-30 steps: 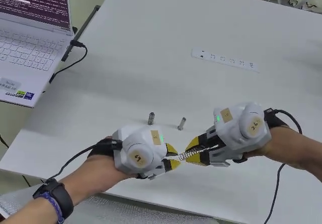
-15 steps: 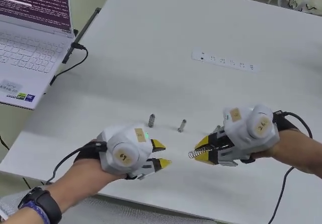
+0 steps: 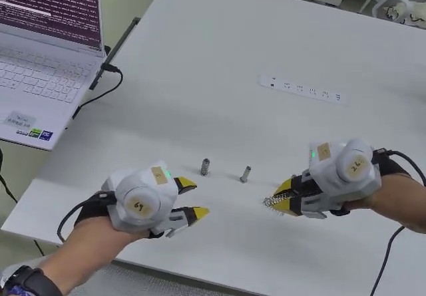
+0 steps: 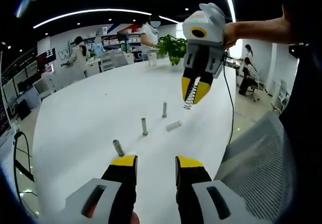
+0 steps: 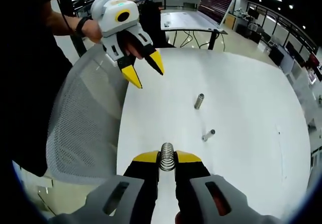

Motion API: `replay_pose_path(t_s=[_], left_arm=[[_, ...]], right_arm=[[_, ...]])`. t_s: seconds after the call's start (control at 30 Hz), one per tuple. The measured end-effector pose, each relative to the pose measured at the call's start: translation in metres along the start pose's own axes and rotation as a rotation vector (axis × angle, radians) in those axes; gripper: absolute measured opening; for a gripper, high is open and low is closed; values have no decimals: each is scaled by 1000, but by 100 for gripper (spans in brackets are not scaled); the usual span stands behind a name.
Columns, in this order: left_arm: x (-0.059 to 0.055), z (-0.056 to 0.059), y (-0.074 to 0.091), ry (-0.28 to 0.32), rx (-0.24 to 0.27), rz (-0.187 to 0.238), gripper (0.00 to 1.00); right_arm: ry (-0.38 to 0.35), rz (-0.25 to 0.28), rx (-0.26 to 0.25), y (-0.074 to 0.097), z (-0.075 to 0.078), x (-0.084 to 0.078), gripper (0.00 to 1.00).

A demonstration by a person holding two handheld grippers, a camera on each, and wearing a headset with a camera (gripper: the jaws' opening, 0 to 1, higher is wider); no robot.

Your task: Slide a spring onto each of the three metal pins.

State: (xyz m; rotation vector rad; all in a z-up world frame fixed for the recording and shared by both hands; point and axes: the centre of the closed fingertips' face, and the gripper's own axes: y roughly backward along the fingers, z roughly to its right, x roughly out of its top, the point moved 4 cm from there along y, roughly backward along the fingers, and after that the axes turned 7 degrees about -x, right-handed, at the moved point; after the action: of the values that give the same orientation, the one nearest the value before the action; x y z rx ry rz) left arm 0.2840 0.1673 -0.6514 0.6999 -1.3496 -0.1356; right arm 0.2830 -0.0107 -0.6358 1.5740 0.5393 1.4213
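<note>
Head view: a person is holding both grippers low over the near edge of the white table (image 3: 219, 56). The right gripper (image 3: 281, 197) is pinching a spring (image 3: 271, 202) between its yellow tips, and the coil is pointing toward the left gripper (image 3: 195, 198). The left gripper's jaws are standing apart with nothing between them, and a clear gap is separating the 2 grippers. Just beyond them a sleeved pin (image 3: 205, 167), with a coil around it, is standing upright, and a bare pin (image 3: 245, 173) is standing near it on the right. In the left gripper view a third pin (image 4: 164, 109) is standing farther along the same row, and a loose spring (image 4: 173, 126) is lying flat beside the row. An open laptop (image 3: 40, 50) is sitting at the table's left, and a power strip (image 3: 299, 88) is lying farther back.
</note>
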Motion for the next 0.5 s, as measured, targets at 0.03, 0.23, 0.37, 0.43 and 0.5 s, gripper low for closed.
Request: replay_pose_path(t_s=[0.03,0.23,0.37,0.43,0.5], left_arm=[[-1,-1,2,4,7,1,25],[-7,-11,17,46,69,14,30],[-12,-17,27,71,100,21,33],[-15,-20,31,80,117,21,35],[-16,-22,35,91,130,26,36]], right_arm=[[-4,-3,-6,0,2,0,9],[-19,-32,-33,0,16,-5,9],[-25,-50,-45,0,23,-7,9],[-29,-68,-58,-1,28,-11,9],[-27,-80,-64,-2,33,-13,9]])
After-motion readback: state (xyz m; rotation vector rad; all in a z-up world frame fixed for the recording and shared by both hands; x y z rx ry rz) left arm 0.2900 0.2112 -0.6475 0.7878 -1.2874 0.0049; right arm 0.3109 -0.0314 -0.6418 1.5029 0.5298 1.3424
